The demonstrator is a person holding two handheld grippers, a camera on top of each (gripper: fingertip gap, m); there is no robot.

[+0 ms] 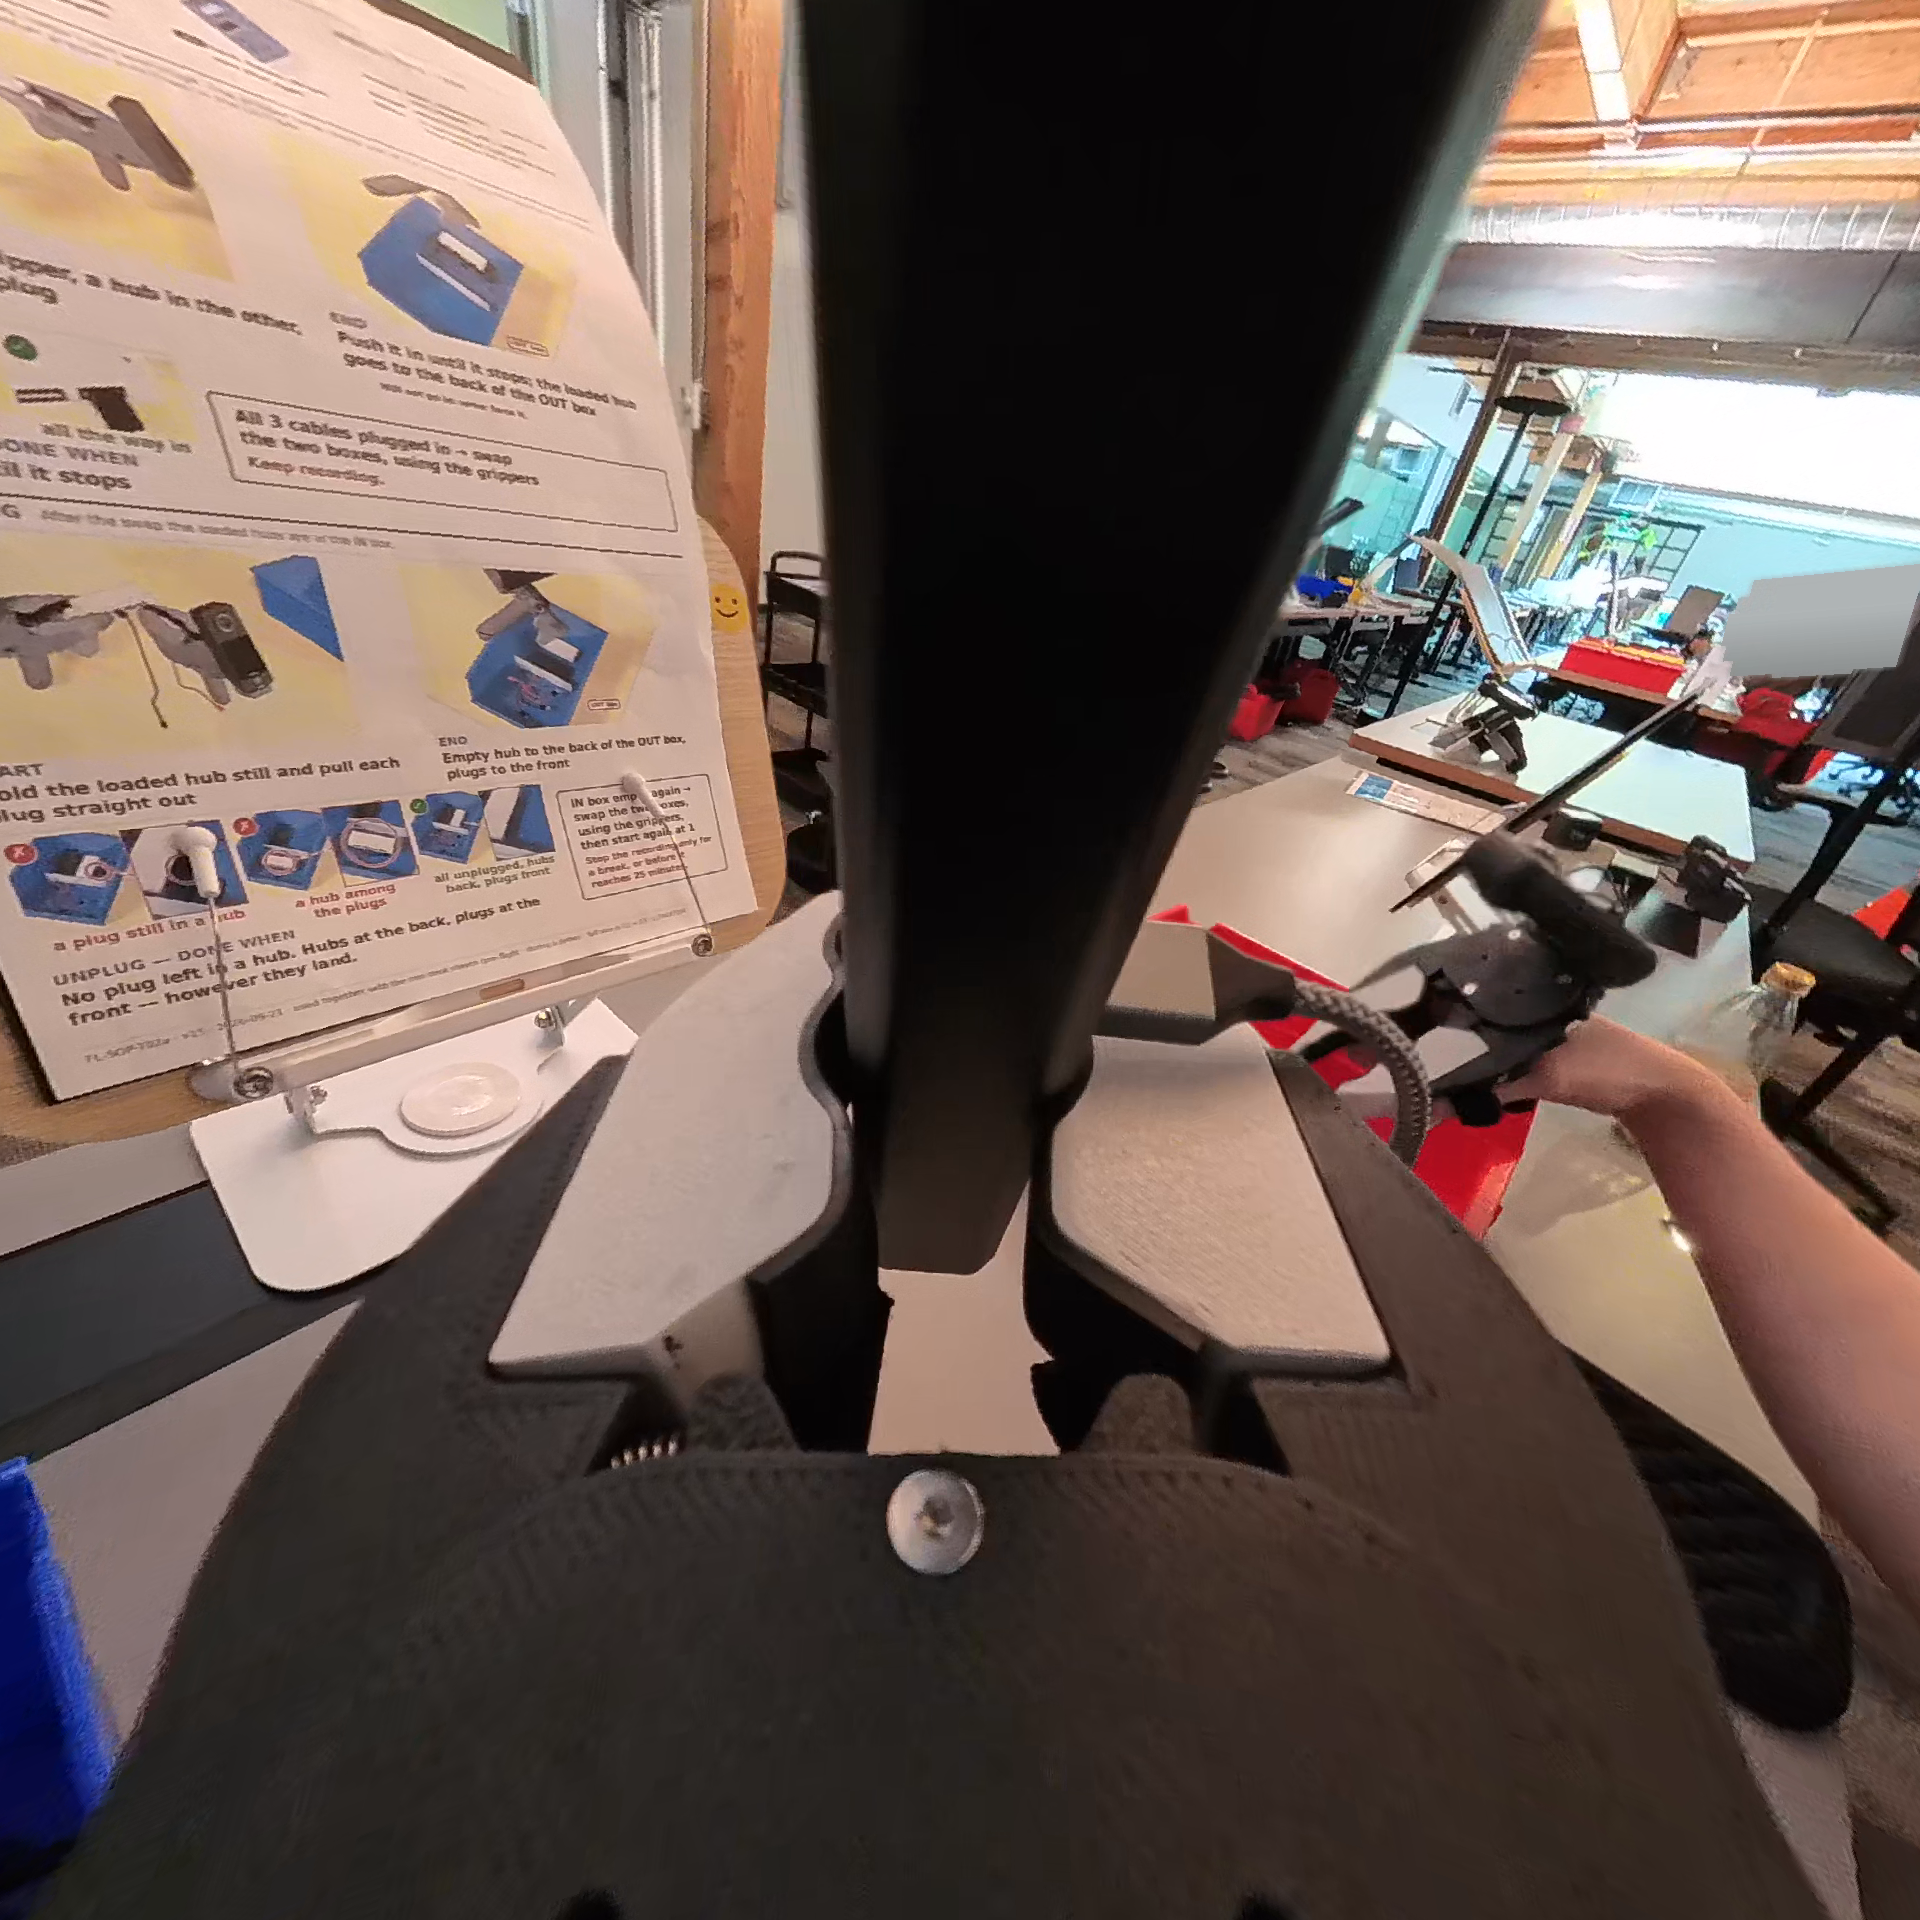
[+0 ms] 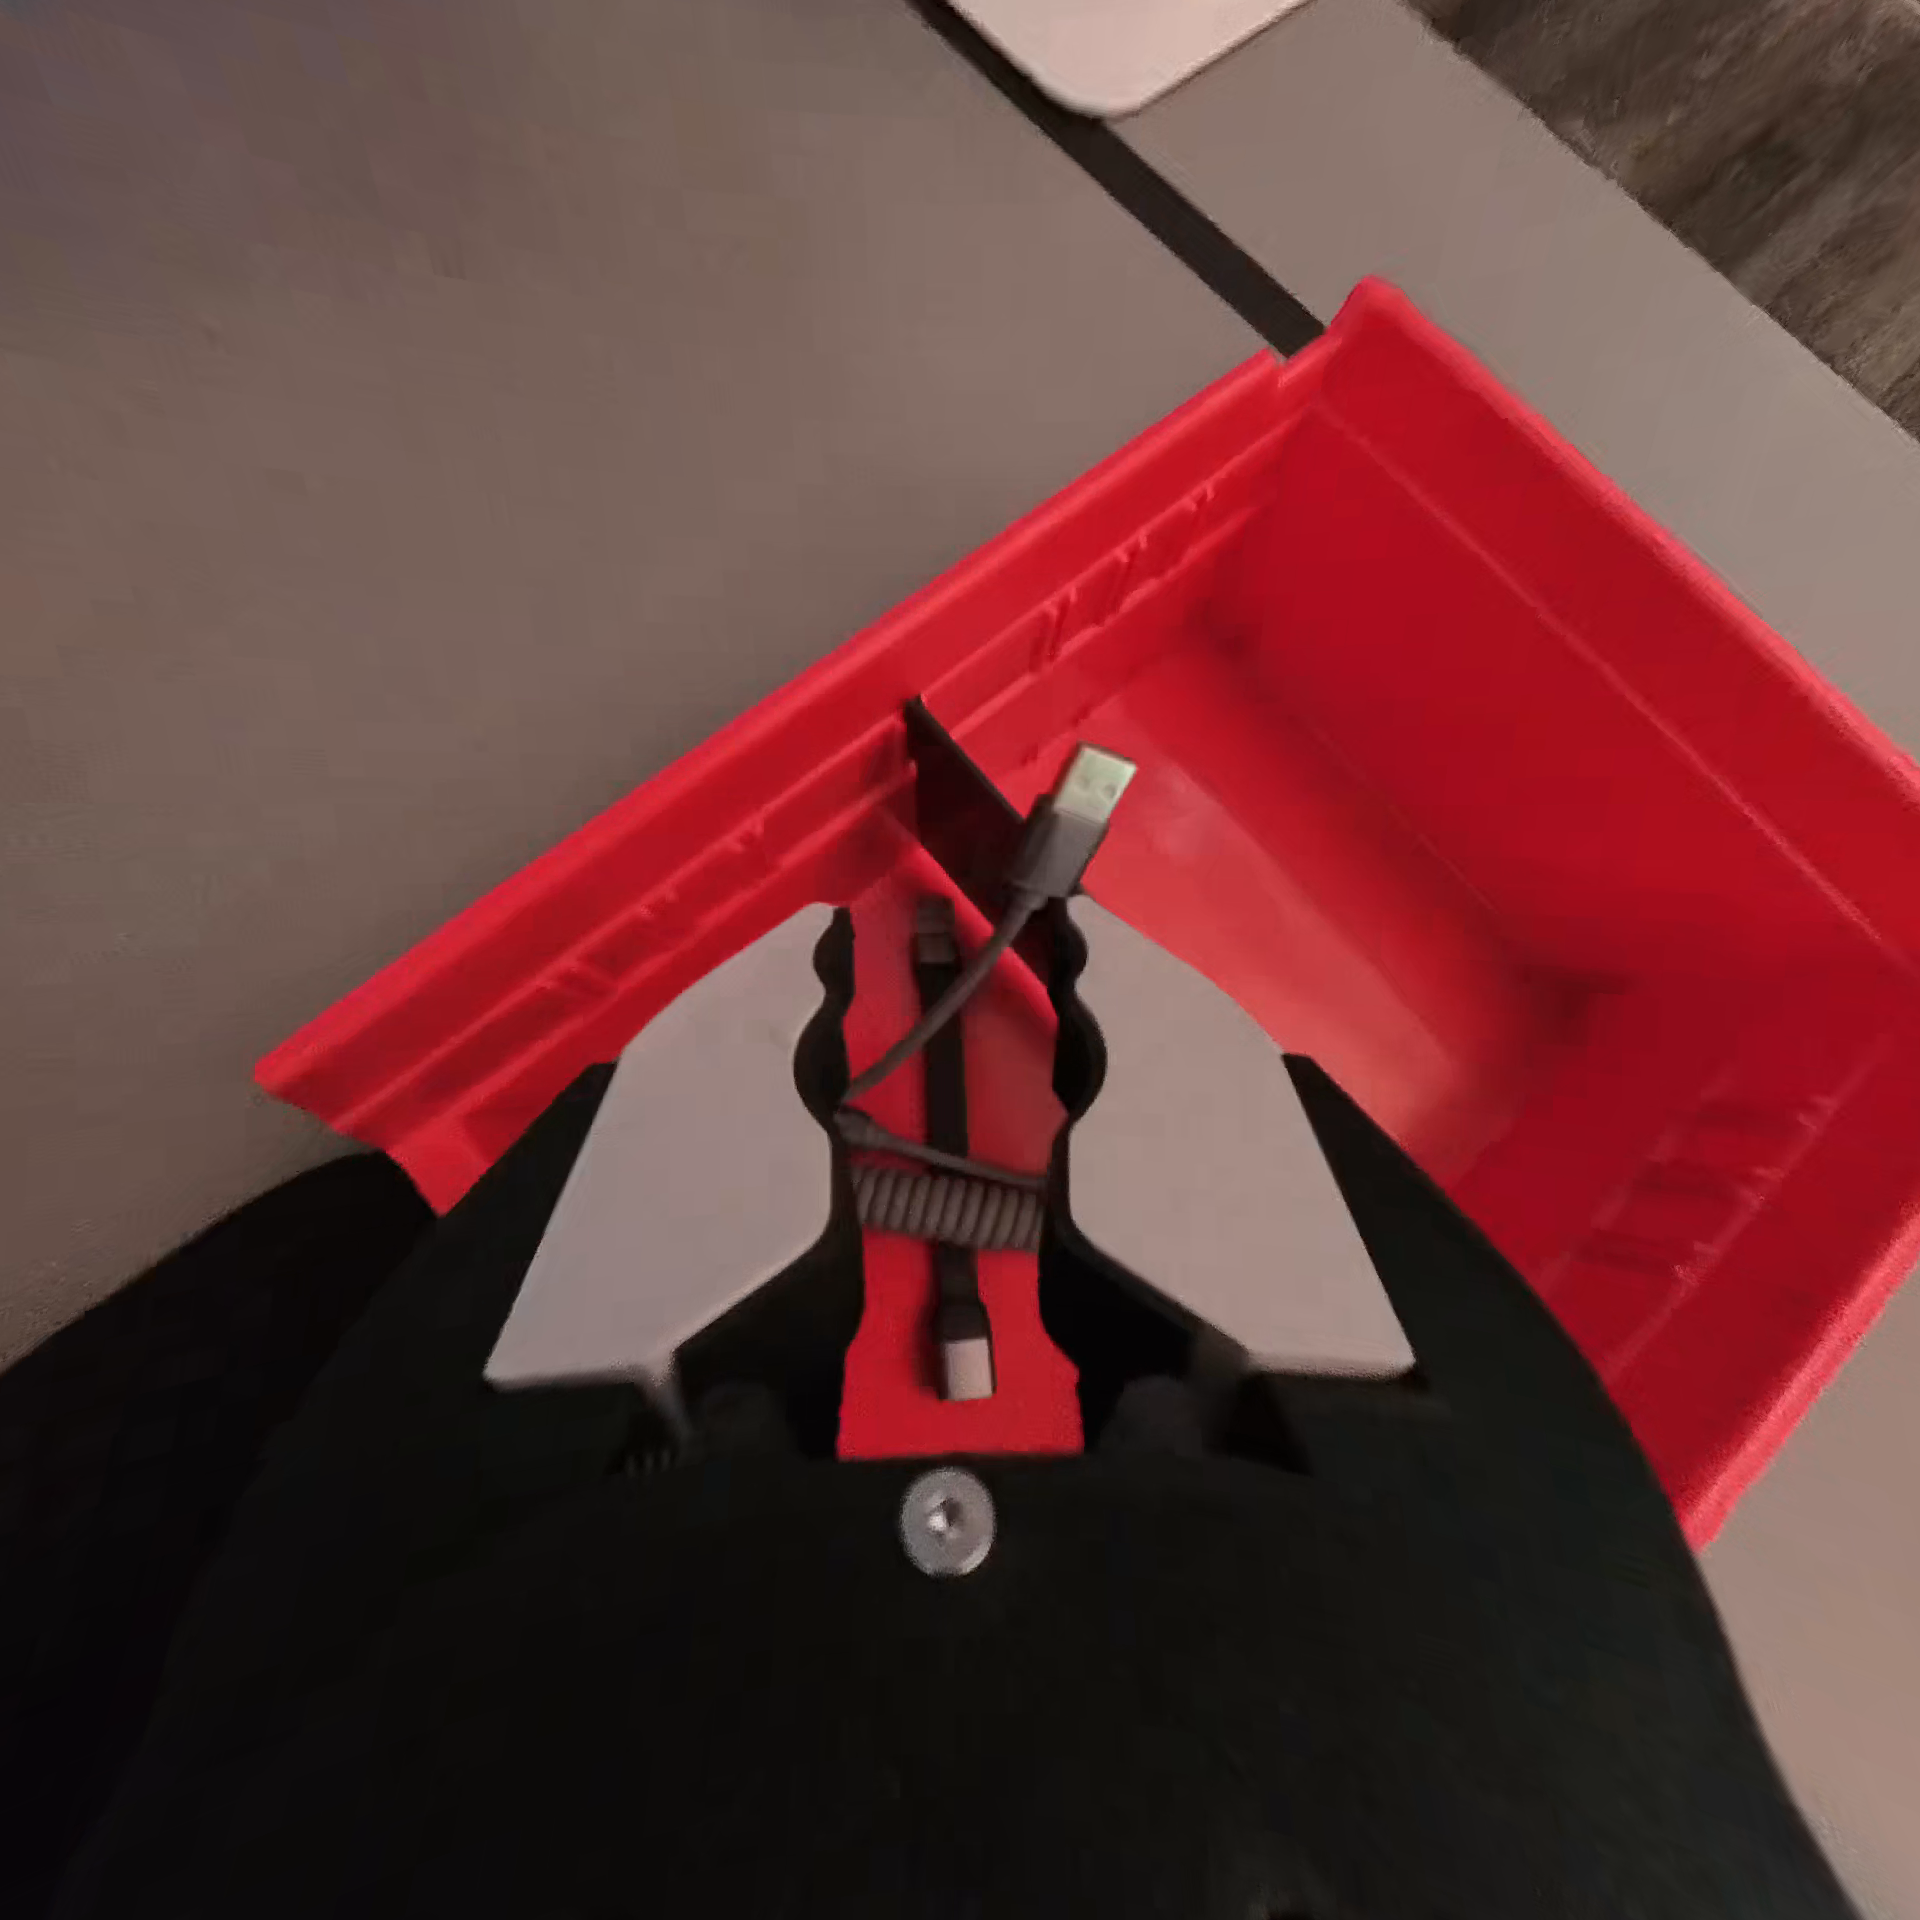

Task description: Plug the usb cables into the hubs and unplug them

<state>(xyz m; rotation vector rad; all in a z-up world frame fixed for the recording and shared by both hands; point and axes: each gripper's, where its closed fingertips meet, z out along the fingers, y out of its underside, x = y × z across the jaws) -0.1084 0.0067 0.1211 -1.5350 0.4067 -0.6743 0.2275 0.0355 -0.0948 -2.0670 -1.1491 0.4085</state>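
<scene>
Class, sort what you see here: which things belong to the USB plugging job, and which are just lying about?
Part of the job:
- black hub, held in the left claw
- coiled USB cable, held in the right claw
- red bin
- blue bin

Just lying about:
- instruction sheet on its stand
- corked glass bottle

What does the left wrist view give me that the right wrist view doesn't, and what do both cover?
Only the left wrist view: the left gripper shut on a long black hub, an instruction sheet on a stand, a blue box, and the hand holding the other tool.

Only the right wrist view: the right gripper shut on a coiled cable, its USB plug free, and a second cable below.

Both: the red bin and the table.
</scene>
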